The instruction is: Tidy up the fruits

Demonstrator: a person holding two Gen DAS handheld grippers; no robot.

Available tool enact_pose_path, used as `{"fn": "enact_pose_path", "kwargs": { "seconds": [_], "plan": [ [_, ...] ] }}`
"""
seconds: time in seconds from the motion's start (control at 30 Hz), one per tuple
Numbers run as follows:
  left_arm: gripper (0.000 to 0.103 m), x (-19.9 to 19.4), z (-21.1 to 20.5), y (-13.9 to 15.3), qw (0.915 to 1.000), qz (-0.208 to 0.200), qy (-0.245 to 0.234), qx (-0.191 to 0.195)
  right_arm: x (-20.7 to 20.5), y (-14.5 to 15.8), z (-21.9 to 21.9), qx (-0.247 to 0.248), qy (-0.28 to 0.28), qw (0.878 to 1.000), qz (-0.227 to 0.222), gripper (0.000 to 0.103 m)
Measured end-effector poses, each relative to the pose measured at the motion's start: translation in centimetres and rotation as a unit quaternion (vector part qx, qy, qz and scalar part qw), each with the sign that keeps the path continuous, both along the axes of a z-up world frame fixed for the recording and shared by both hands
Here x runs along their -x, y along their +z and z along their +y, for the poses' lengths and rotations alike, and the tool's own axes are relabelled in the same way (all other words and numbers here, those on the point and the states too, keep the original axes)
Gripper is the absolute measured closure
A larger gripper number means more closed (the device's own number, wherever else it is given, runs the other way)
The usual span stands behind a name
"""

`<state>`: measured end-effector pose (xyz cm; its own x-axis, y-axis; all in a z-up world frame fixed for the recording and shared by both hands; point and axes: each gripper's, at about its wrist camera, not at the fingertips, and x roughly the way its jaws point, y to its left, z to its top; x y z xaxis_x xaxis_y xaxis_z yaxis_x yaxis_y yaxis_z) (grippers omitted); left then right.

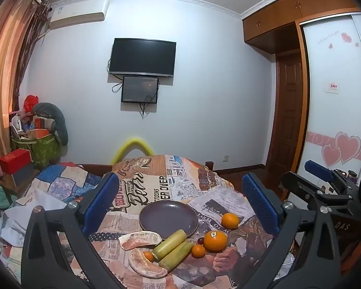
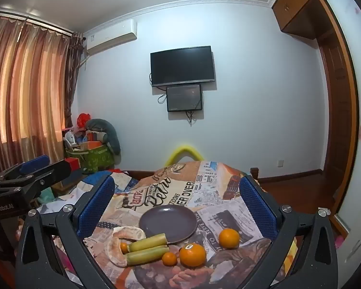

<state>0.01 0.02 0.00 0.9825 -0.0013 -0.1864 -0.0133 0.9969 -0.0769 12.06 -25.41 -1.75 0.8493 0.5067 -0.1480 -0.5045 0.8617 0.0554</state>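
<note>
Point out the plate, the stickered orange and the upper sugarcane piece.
plate [image 2: 167, 221], right wrist view, bare centre of the dish
stickered orange [image 2: 193, 256], right wrist view, front of the peel below the sticker
upper sugarcane piece [image 2: 148, 239], right wrist view, middle of the stalk

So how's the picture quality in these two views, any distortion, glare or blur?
Left wrist view: strong fisheye bending of the walls, dark vignette corners, the plate and fruit sharp. Right wrist view: same curvature, warm backlit glow through the curtains, cool cast on the wall, no motion blur.
</note>
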Motion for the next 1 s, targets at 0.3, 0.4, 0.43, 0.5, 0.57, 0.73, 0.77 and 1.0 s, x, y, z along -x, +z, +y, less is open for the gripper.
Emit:
{"fn": "enact_pose_path", "kwargs": {
  "seconds": [0.3,0.4,0.43,0.5,0.57,0.73,0.77,1.0],
  "plan": [
    [0.0,-0.51,-0.66,-0.39,1.0,-0.002,0.002,-0.007,-0.05,0.03,-0.02,0.005,0.0,1.0,0.004,0.0],
    [0.0,-0.36,-0.49,-0.51,1.0,-0.005,0.001,-0.006,-0.01,0.0,-0.02,0.006,0.0,1.0,0.004,0.0],
    [0.0,-0.34,-0.41,-0.47,1.0,-0.005,0.001,-0.005,-0.02,-0.01,0.0,0.005,0.0,1.0,0.004,0.0],
    [0.0,-0.28,-0.28,-0.45,1.0,-0.007,0.002,-0.004,-0.01,-0.03,0.02,0.005,-0.001,1.0,0.004,0.0],
    [0.0,-0.31,-0.26,-0.48,1.0,-0.007,0.001,-0.006,-0.01,-0.03,-0.07,0.004,0.0,1.0,0.004,0.0],
    [0.0,-0.15,-0.35,-0.55,0.9999,-0.01,-0.003,-0.01,-0.05,0.16,-0.15,0.004,0.001,1.0,0.004,0.0],
    [0.0,-0.14,-0.28,-0.55,0.9999,-0.01,-0.004,-0.009,-0.06,0.23,-0.16,0.004,0.002,1.0,0.004,0.0],
    [0.0,-0.25,-0.33,-0.58,0.9999,-0.009,-0.005,-0.011,0.11,0.01,-0.04,0.006,0.001,1.0,0.002,0.0]
  ]
}}
